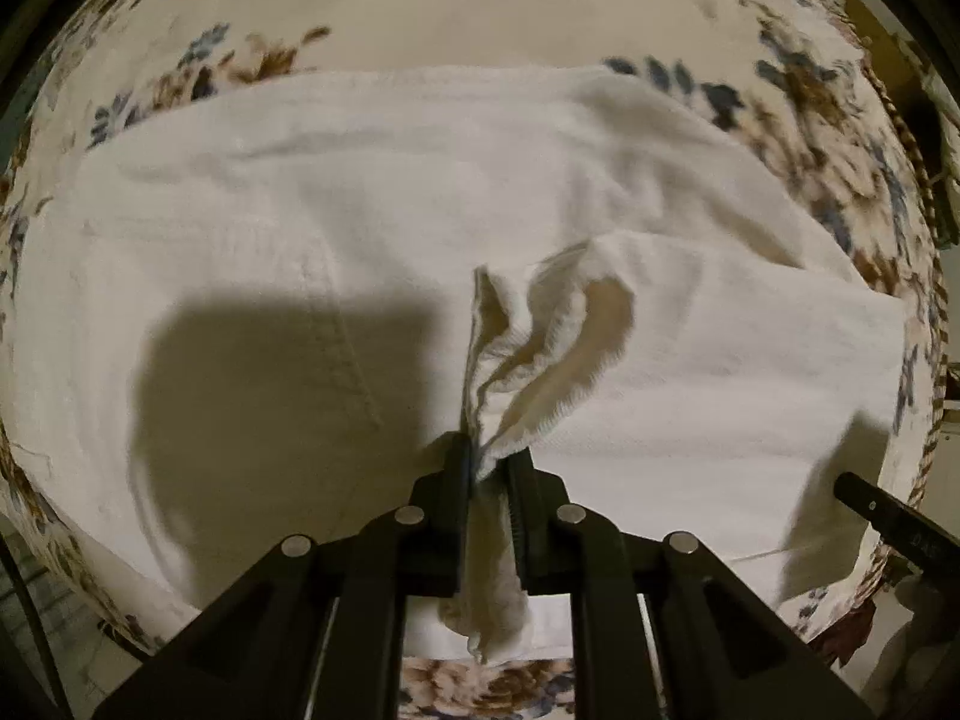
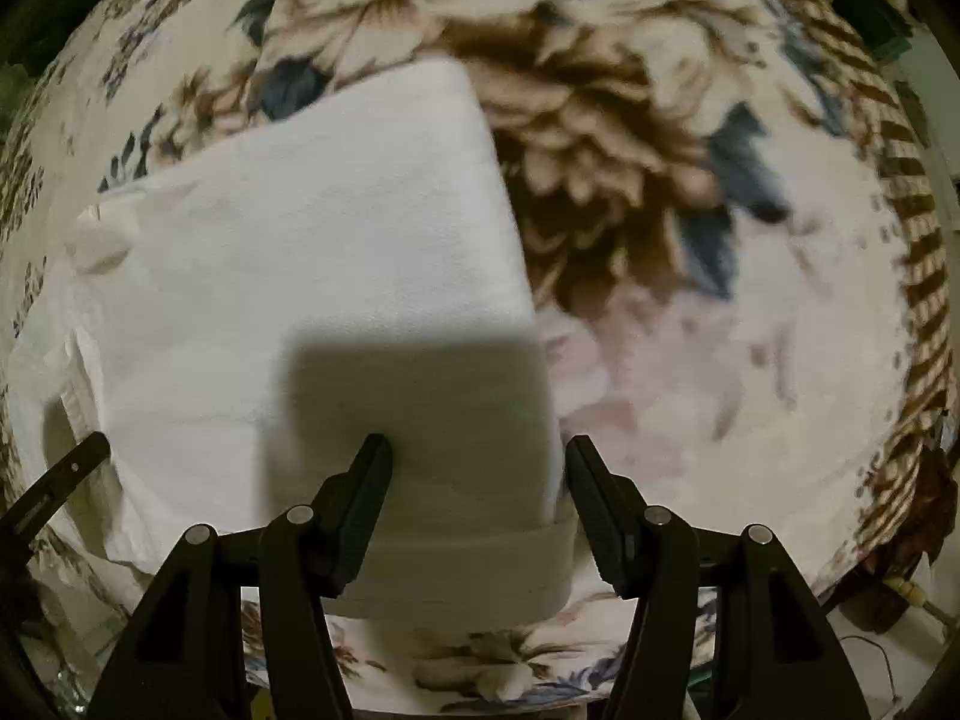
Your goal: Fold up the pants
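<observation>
I see the white pants (image 1: 372, 192) lying folded on the floral surface, one frayed hem (image 1: 540, 348) bunched and lifted off the flat layers. In my right wrist view the waistband end (image 2: 468, 570), I think, faces me.

home | floral bedspread (image 2: 600, 192) with braided edge | dim lighting

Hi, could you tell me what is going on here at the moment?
A person is folding white pants on a floral bedspread, with tongs in each hand. The left tongs are shut on a frayed hem of the pants, bunched up between the fingers. The right tongs are open and hold nothing; they hover over the folded end of the pants, near its right edge. The fabric looks partly folded, with wrinkles across the upper layer.
</observation>
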Demonstrator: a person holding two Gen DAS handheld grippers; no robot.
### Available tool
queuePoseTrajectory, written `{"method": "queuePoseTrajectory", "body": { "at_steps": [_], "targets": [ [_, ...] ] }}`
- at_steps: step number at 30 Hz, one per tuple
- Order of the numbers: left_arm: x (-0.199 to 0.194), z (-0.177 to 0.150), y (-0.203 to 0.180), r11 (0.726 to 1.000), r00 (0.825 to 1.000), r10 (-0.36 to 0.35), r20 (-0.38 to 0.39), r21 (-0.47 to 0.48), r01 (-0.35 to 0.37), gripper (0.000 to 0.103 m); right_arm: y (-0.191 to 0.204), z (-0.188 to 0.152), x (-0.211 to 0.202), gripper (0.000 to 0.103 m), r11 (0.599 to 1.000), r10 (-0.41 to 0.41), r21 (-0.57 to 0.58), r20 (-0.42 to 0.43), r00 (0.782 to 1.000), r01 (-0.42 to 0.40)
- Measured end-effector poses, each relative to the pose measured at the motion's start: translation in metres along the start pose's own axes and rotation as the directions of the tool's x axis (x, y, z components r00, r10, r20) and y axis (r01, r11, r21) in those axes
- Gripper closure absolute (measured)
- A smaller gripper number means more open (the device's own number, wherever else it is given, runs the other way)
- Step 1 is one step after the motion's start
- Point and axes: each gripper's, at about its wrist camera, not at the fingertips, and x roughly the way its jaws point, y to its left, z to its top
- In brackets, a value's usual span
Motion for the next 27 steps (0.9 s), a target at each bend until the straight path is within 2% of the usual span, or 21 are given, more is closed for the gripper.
{"method": "queuePoseTrajectory", "body": {
  "at_steps": [4, 6, 7, 9, 10, 11, 12, 15, 18, 19, 21, 24, 26, 27],
  "targets": [
    [-0.003, 0.002, -0.011, 1.0, 1.0, 0.027, 0.01, 0.013, -0.027, 0.092, -0.009, 0.004, 0.009, 0.04, 1.0, 0.013, 0.006, -0.022, 1.0, -0.012],
    [-0.011, 0.001, -0.011, 1.0, 1.0, 0.014, 0.019, -0.008, -0.013, 0.089, -0.015, 0.002, 0.005, 0.04, 1.0, 0.01, 0.007, -0.024, 1.0, -0.01],
    [-0.018, 0.0, -0.01, 1.0, 1.0, 0.007, 0.023, -0.022, -0.007, 0.084, -0.016, 0.001, 0.001, 0.04, 1.0, 0.002, 0.0, -0.019, 1.0, -0.002],
    [-0.035, -0.002, -0.001, 0.997, 0.999, -0.013, 0.041, -0.073, 0.016, 0.065, -0.015, -0.001, -0.01, 0.038, 1.0, -0.019, -0.023, 0.001, 1.0, 0.019],
    [-0.044, -0.004, 0.007, 0.993, 0.998, -0.029, 0.054, -0.112, 0.035, 0.04, -0.014, -0.004, -0.018, 0.038, 0.998, -0.038, -0.043, 0.022, 0.999, 0.039],
    [-0.053, -0.006, 0.017, 0.987, 0.997, -0.048, 0.065, -0.152, 0.057, 0.008, -0.014, -0.007, -0.023, 0.038, 0.998, -0.044, -0.053, 0.032, 0.999, 0.046],
    [-0.062, -0.008, 0.027, 0.98, 0.995, -0.058, 0.079, -0.186, 0.072, 0.0, -0.012, -0.01, -0.029, 0.038, 0.996, -0.053, -0.067, 0.047, 0.998, 0.056],
    [-0.079, -0.024, 0.07, 0.946, 0.989, -0.064, 0.136, -0.306, 0.104, 0.0, 0.013, -0.012, -0.032, 0.038, 0.993, -0.071, -0.09, 0.076, 0.995, 0.078],
    [-0.089, -0.052, 0.135, 0.871, 0.979, -0.062, 0.194, -0.468, 0.148, 0.0, 0.035, -0.007, -0.023, 0.038, 0.99, -0.088, -0.105, 0.051, 0.995, 0.093],
    [-0.085, -0.061, 0.16, 0.829, 0.979, -0.041, 0.2, -0.54, 0.145, 0.0, 0.041, -0.004, -0.016, 0.038, 0.991, -0.088, -0.1, 0.039, 0.995, 0.091],
    [-0.07, -0.063, 0.187, 0.774, 0.985, -0.027, 0.168, -0.62, 0.127, 0.0, 0.044, 0.001, -0.009, 0.038, 0.992, -0.08, -0.091, 0.028, 0.996, 0.082],
    [-0.039, -0.076, 0.225, 0.661, 0.987, -0.072, 0.146, -0.734, 0.157, 0.001, 0.048, 0.009, 0.003, 0.038, 0.995, -0.076, -0.067, 0.018, 0.997, 0.077],
    [-0.023, -0.084, 0.247, 0.575, 0.979, -0.113, 0.169, -0.793, 0.203, 0.001, 0.052, 0.008, 0.009, 0.038, 0.995, -0.078, -0.063, 0.006, 0.997, 0.078],
    [-0.014, -0.088, 0.258, 0.522, 0.972, -0.136, 0.193, -0.82, 0.236, 0.001, 0.057, 0.005, 0.01, 0.038, 0.994, -0.085, -0.069, 0.007, 0.996, 0.085]
  ]
}}
